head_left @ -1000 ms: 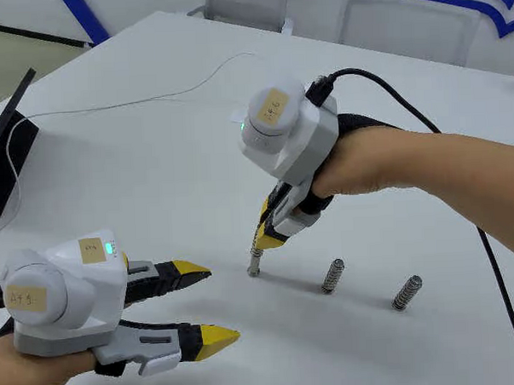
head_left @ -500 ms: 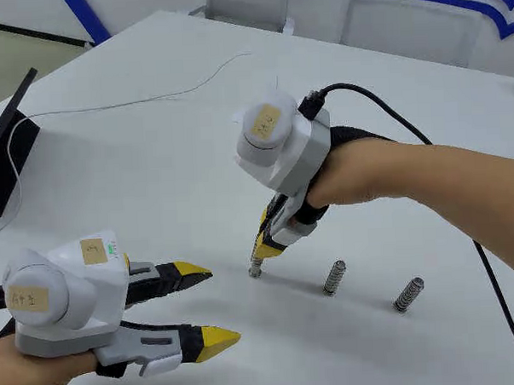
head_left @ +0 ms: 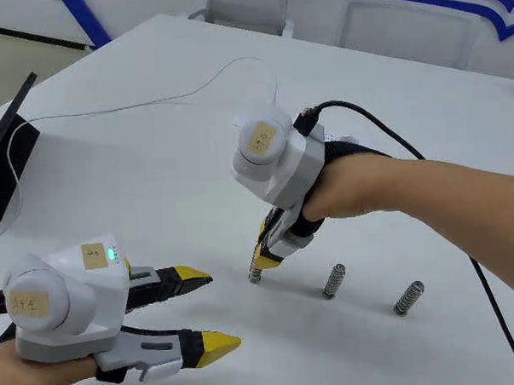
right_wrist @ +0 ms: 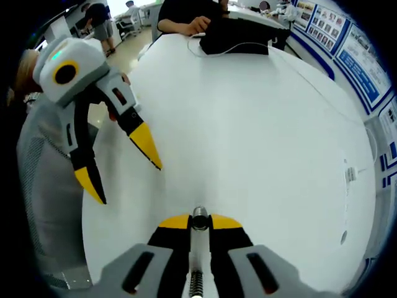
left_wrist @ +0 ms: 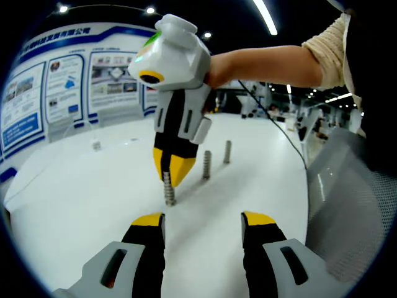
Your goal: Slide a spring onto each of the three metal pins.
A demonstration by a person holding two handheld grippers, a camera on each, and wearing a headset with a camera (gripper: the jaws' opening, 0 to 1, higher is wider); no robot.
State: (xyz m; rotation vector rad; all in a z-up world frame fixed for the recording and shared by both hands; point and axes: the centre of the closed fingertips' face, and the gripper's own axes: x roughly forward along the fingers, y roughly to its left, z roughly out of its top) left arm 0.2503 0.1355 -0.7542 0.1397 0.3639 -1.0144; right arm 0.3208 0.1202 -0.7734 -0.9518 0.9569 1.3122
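The right gripper (head_left: 262, 259) points down at the white desk (head_left: 154, 171). Its fingers are squeezed narrow, holding the top of a spring (head_left: 255, 275). That spring stands up straight on the desk, under the yellow fingertips. In the left gripper view, the right gripper (left_wrist: 170, 169) comes down from above and pinches the top of the spring (left_wrist: 169, 191).

In the right gripper view, the fingertips are close together with a small shiny metal bit (right_wrist: 199, 215) between them. I cannot tell if it is a pin or the spring.

Two other springs stand on the desk to the right, in a row with the first. The middle spring (head_left: 332, 280) is near the held one, and the far spring (head_left: 408, 297) is past it. Both stand by themselves, and nothing touches them. They show in the left gripper view too, the middle spring (left_wrist: 207, 164) and the far spring (left_wrist: 227, 151) behind the right gripper.

The left gripper (head_left: 213, 309) hangs low on the left, apart from the springs. Its fingers are wide and hold nothing.

A black cable (head_left: 382, 127) runs from the right gripper. A thin wire (head_left: 150, 99) lies across the desk. A black thing (head_left: 4, 157) sits at the desk's left edge.
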